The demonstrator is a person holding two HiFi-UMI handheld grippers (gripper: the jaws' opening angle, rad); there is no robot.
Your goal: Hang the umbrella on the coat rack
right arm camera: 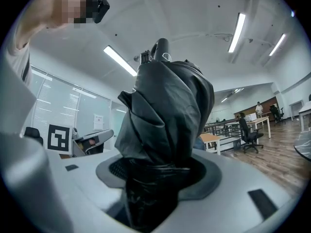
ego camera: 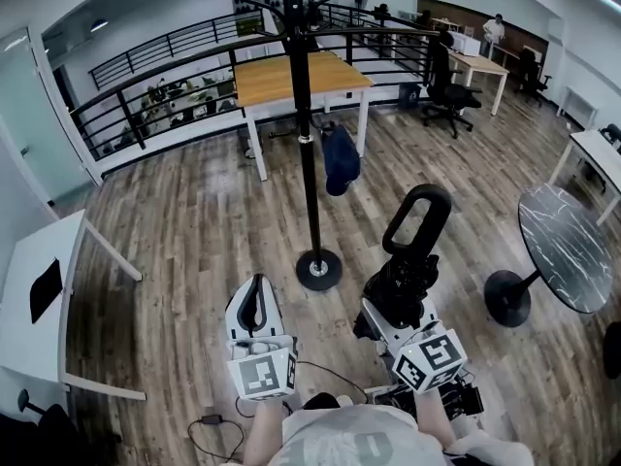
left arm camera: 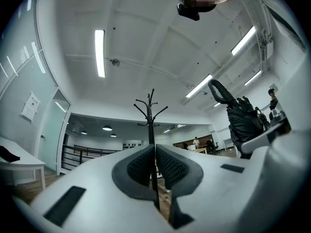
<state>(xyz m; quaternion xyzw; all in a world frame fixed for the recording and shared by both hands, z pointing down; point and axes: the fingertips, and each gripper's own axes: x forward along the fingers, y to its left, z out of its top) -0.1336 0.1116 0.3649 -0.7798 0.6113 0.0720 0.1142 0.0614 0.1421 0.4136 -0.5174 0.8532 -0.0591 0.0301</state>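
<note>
While the right gripper pinches the folded black umbrella in its fingers, loop handle pointing toward the coat rack nearby on the wooden floor, left gripper beside it, fingers pressed together, empty.

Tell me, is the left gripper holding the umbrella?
No, the left gripper is shut and empty; the umbrella sits in the right gripper.

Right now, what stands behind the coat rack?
A wood-topped table stands behind the coat rack, then a black railing. The rack's pole and a hanging blue item hide part of the space under the table.
</note>
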